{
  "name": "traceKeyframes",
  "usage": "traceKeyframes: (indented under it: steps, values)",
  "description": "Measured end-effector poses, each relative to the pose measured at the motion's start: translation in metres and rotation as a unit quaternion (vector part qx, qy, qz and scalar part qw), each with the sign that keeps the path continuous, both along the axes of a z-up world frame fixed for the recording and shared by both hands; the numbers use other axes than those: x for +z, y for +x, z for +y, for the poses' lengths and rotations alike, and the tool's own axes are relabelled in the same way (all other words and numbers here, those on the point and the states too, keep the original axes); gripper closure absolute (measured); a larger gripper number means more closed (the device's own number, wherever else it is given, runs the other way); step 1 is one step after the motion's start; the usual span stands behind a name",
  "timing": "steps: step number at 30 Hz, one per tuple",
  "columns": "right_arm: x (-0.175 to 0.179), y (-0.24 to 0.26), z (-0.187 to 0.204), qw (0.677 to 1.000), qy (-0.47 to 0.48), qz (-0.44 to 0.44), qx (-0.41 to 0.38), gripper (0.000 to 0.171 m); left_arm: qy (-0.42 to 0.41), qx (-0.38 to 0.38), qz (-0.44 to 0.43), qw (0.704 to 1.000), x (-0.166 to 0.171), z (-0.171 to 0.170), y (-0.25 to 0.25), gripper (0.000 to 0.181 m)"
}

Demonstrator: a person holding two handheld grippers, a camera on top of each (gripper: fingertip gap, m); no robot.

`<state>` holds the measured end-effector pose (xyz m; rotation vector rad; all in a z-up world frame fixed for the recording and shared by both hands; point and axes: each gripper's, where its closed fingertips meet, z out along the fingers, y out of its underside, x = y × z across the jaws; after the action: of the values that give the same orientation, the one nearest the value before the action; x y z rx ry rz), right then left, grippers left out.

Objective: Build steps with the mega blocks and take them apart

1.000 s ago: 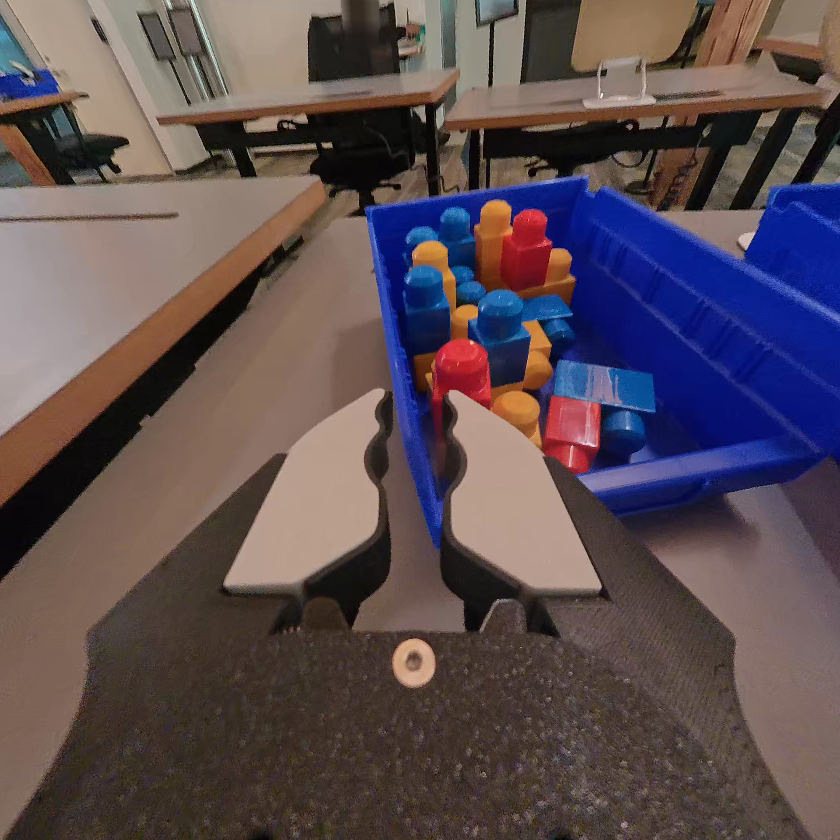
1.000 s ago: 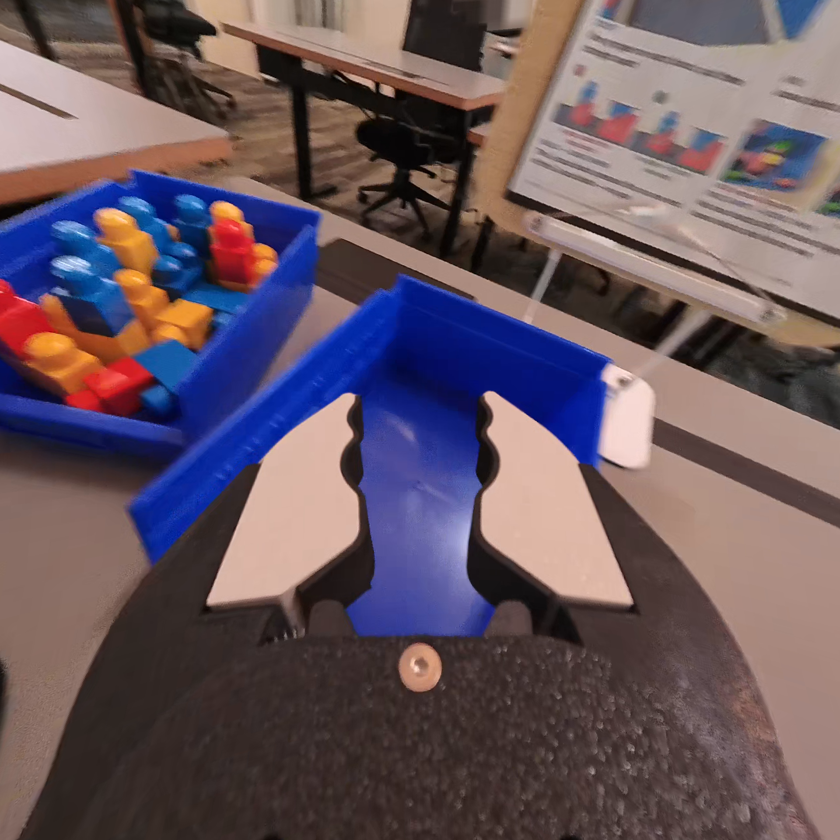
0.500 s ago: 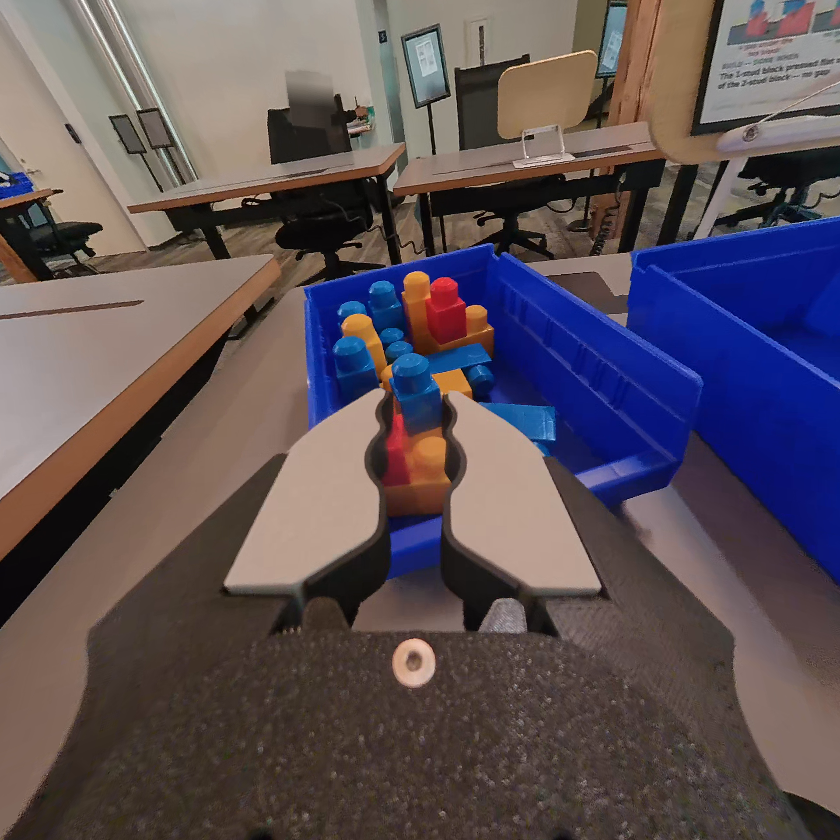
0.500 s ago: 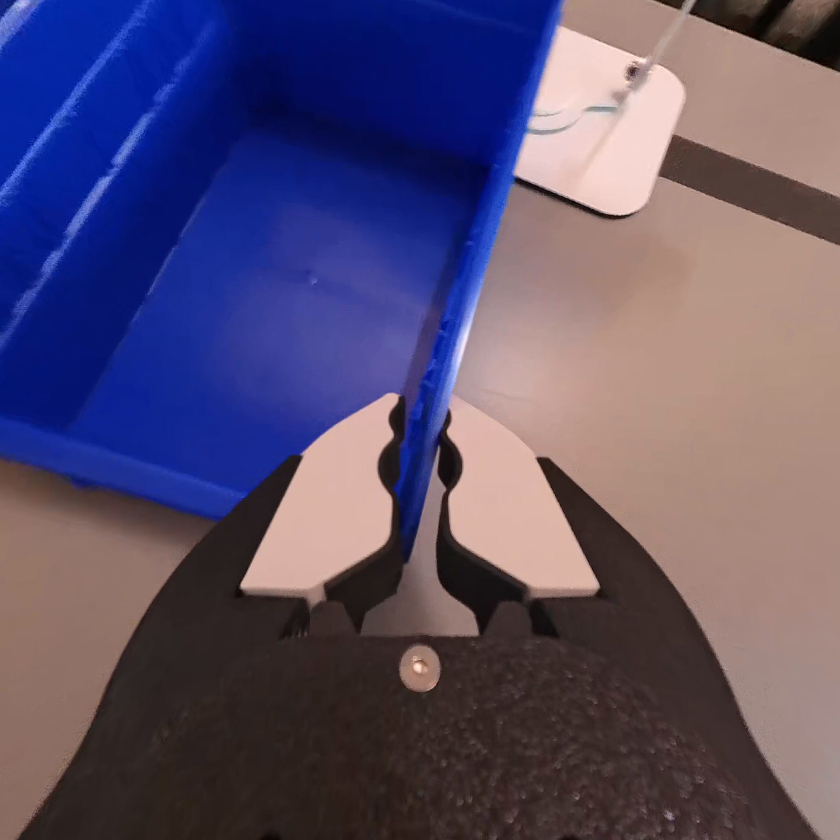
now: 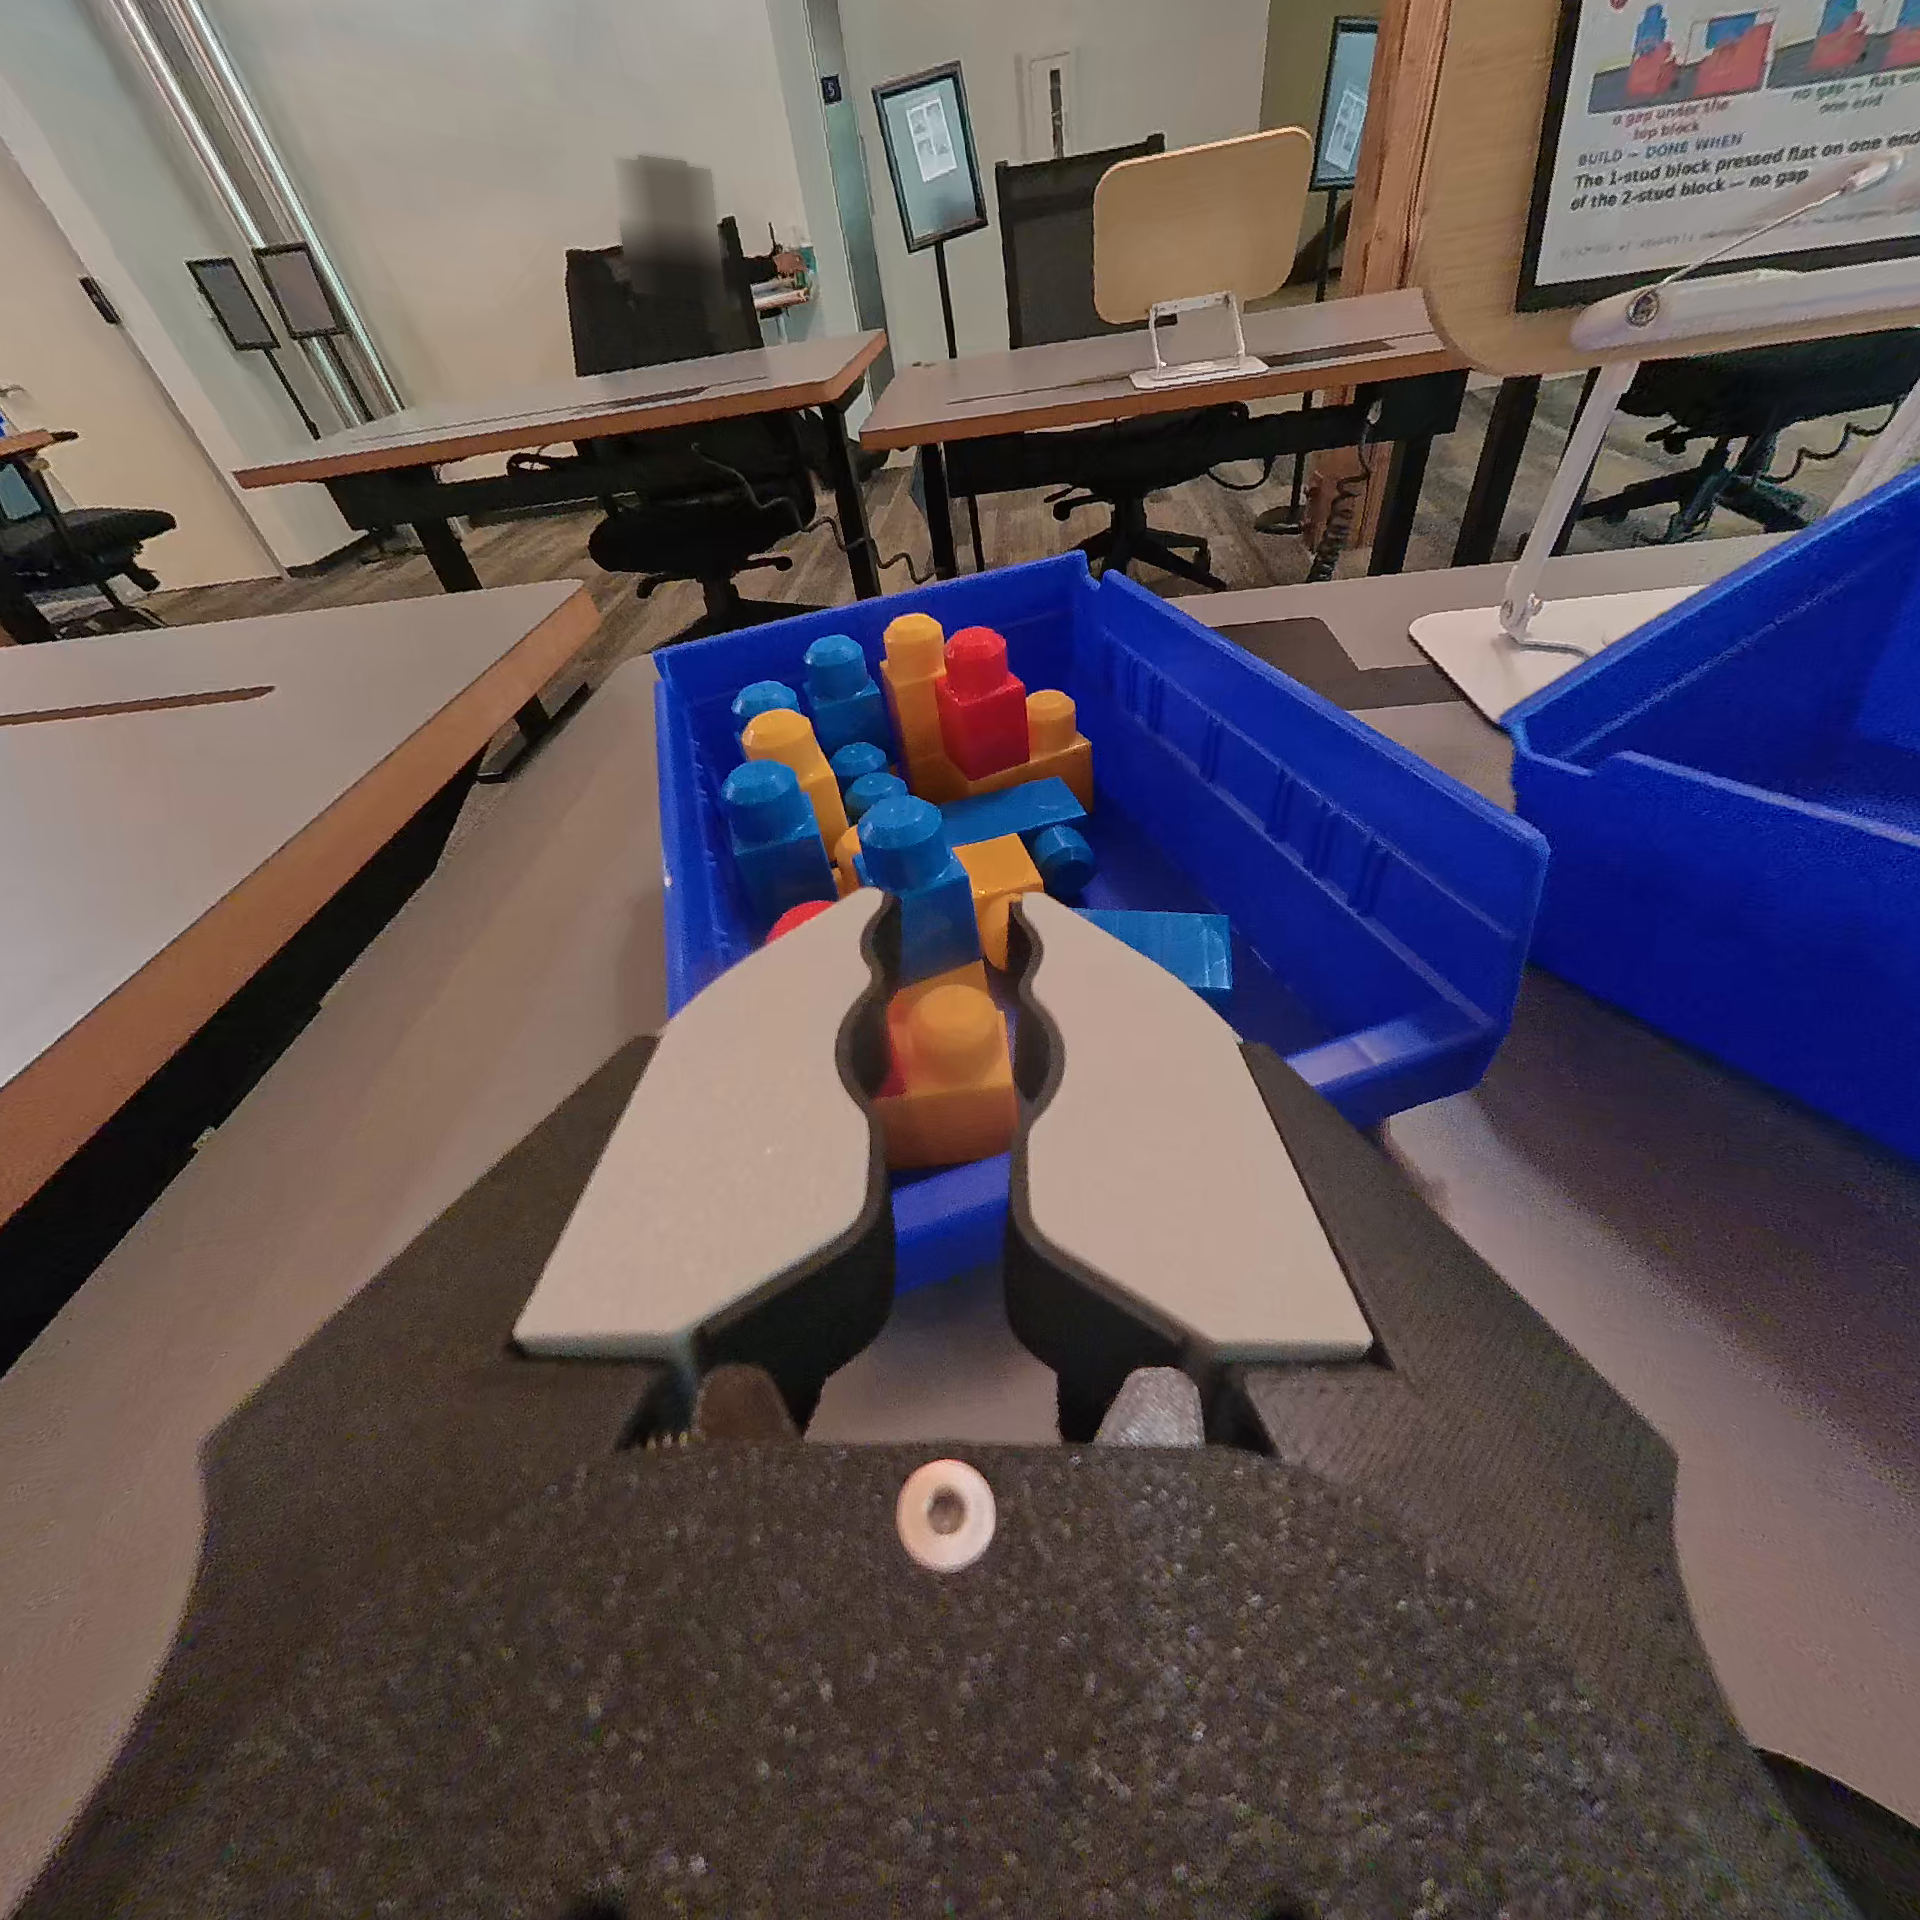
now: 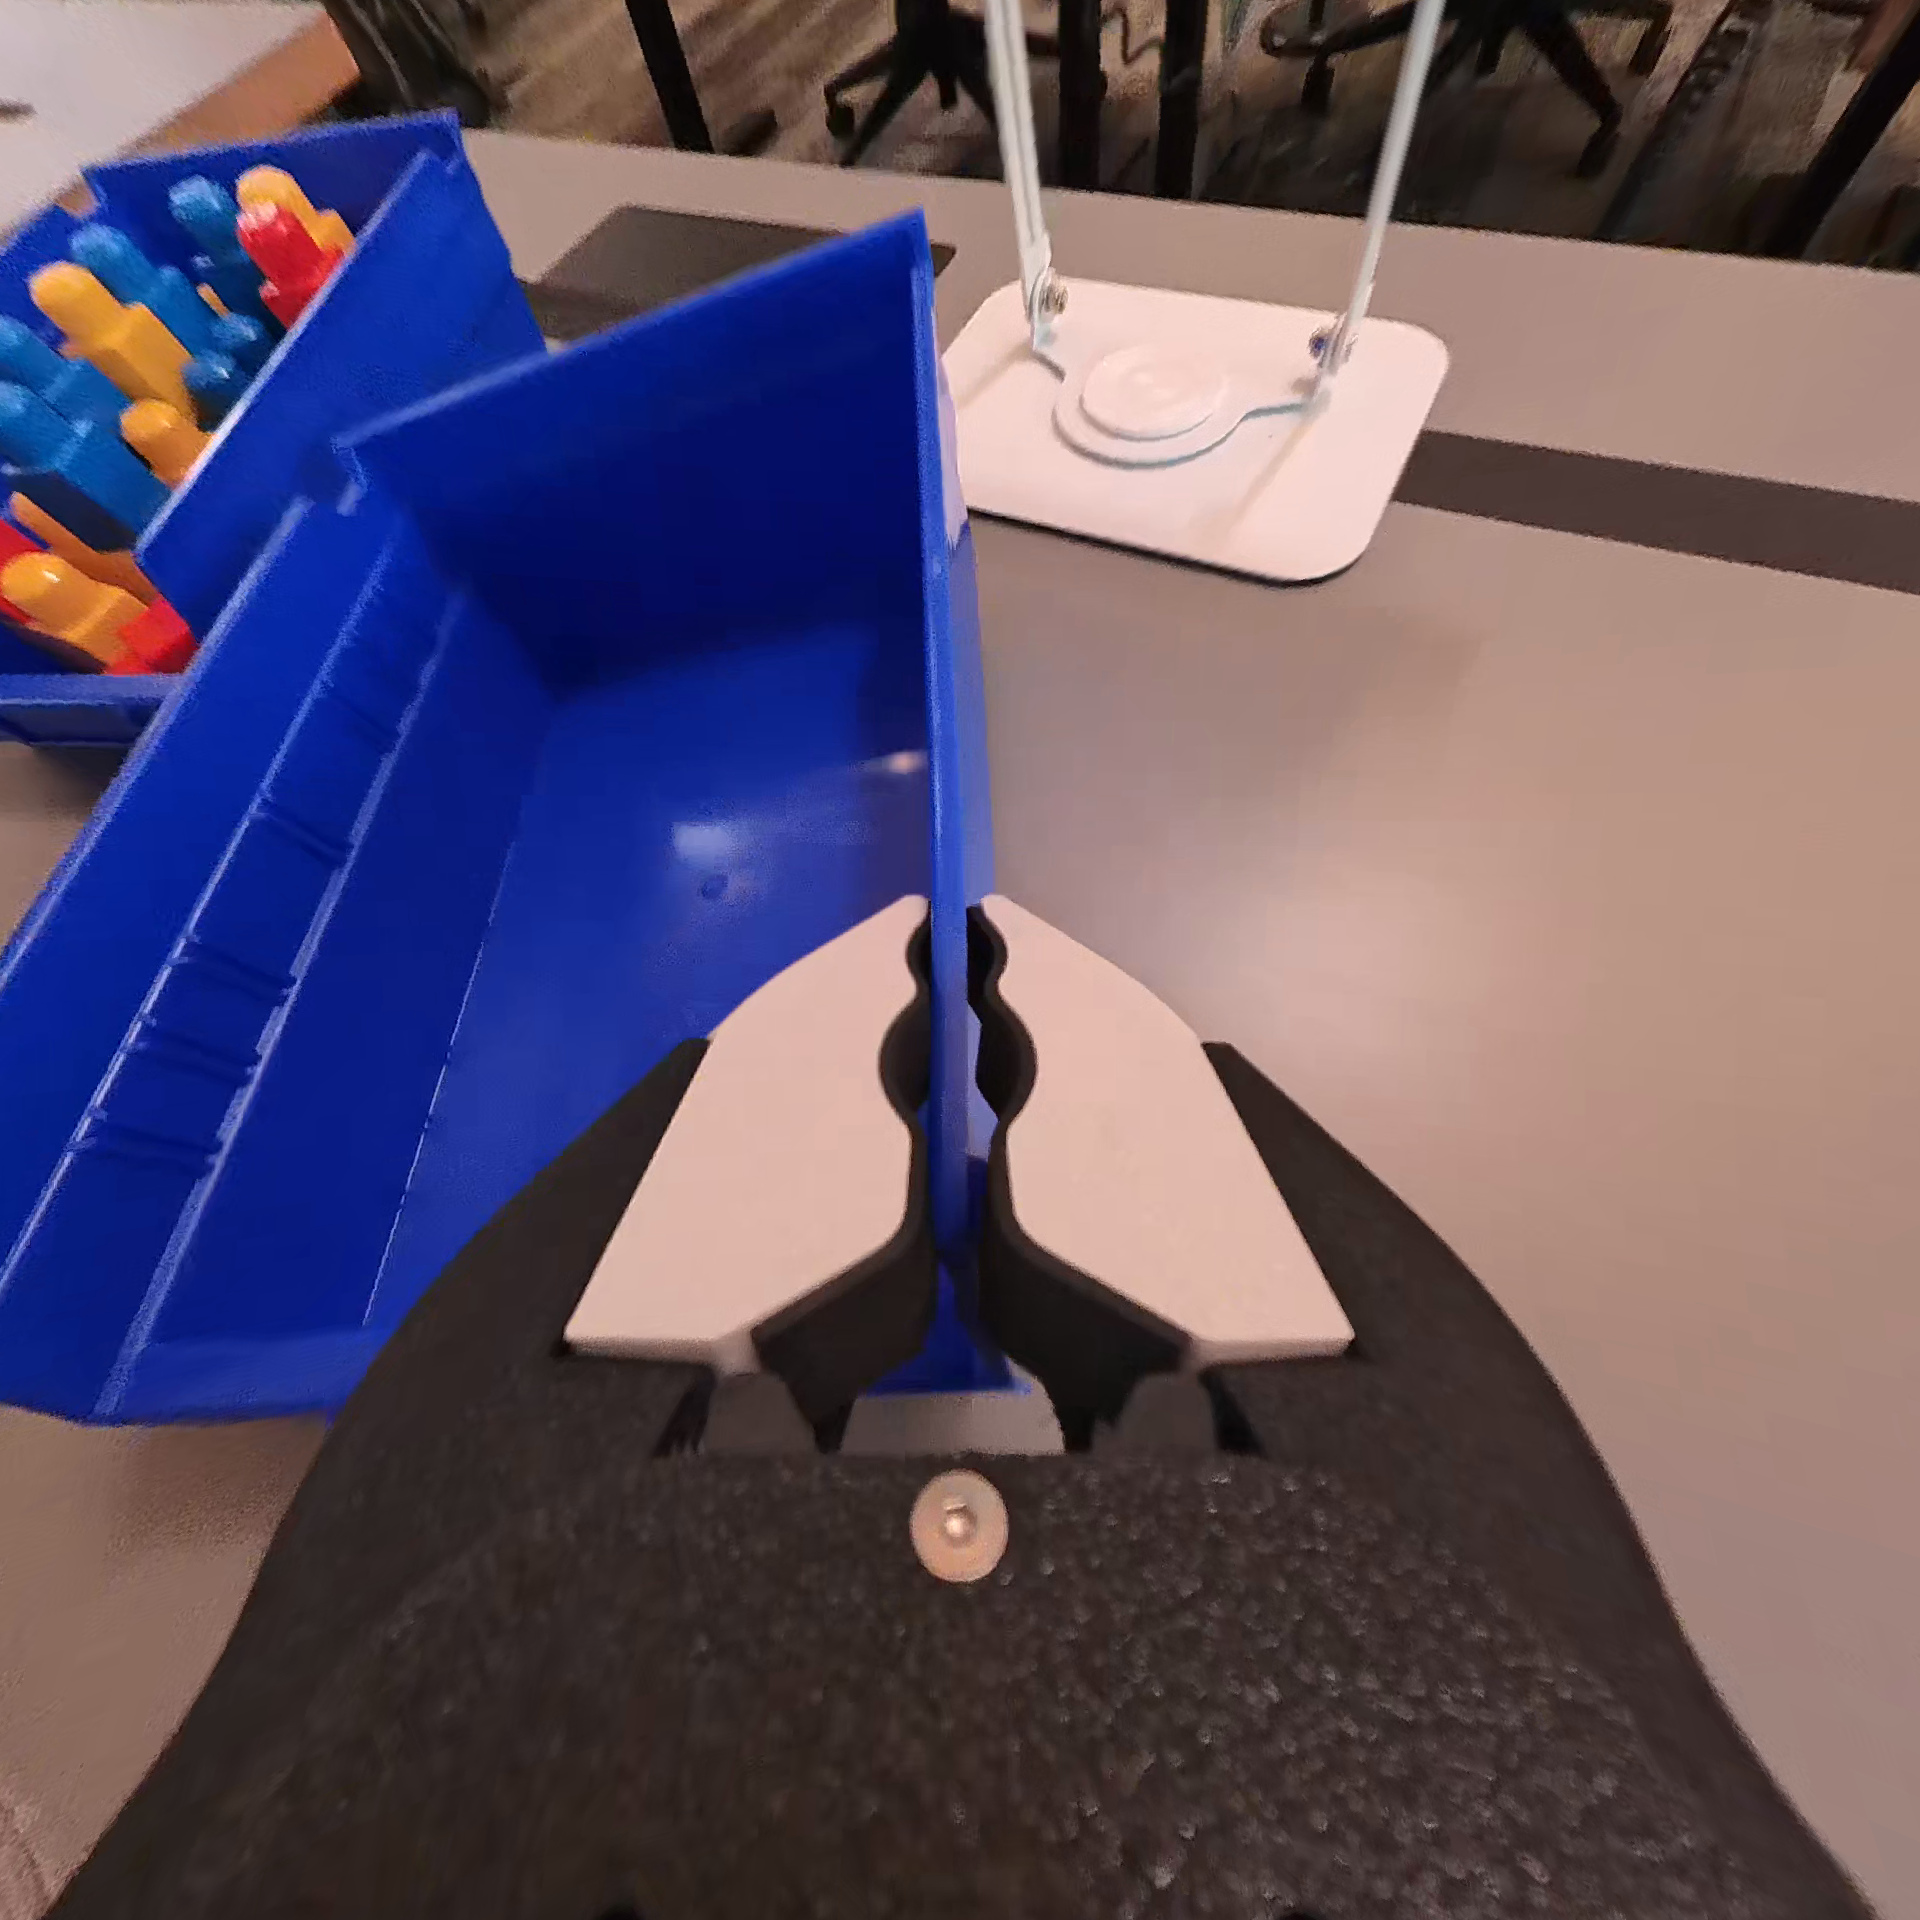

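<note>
A blue bin [image 5: 1299, 831] holds several red, orange and blue mega blocks, some joined in stacks. My left gripper [image 5: 951, 904] is open and hovers over the bin's near end. An orange block [image 5: 951, 1070] and a blue block [image 5: 920, 862] show through the gap between its fingers, which grip neither. My right gripper [image 6: 948, 914] is shut on the right wall of an empty blue bin [image 6: 644, 468], whose wall runs between the fingers. The block bin [image 6: 343, 343] lies left of the empty one.
The empty bin also shows at the right of the left wrist view [image 5: 1714, 883]. A white stand base [image 6: 1195, 426] sits on the grey table behind the empty bin and carries a poster board [image 5: 1714, 156]. Another table [image 5: 208, 790] stands to the left across a gap.
My left gripper swung from the block bin's left wall to its near end. My right gripper moved from over the empty bin to its right wall and shut on it.
</note>
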<state>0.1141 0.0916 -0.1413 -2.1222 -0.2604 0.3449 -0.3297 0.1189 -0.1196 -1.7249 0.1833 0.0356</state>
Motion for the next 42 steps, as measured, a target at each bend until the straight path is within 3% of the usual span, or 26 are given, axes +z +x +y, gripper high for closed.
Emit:
traceKeyframes:
  steps: [8,14,23,34,42]
  values:
    - [0.032,0.073,-0.016,0.993,0.07,0.066,-0.069,0.167,0.002,-0.004,0.003,1.0,-0.002,0.0,0.002,0.162]
    - [0.053,0.151,-0.031,0.97,0.139,0.098,-0.173,0.167,-0.003,-0.004,0.0,1.0,-0.007,0.0,0.0,0.163]
    - [0.027,0.259,-0.046,0.934,0.13,0.035,-0.332,0.167,0.005,0.021,-0.022,1.0,-0.006,-0.002,-0.021,0.163]
    - [-0.04,0.294,-0.031,0.916,0.051,0.02,-0.398,0.168,0.001,0.024,-0.023,0.999,-0.011,-0.002,-0.024,0.163]
    - [-0.031,0.297,-0.03,0.913,0.09,0.005,-0.397,0.164,-0.001,0.028,-0.021,0.999,-0.015,-0.003,-0.028,0.163]
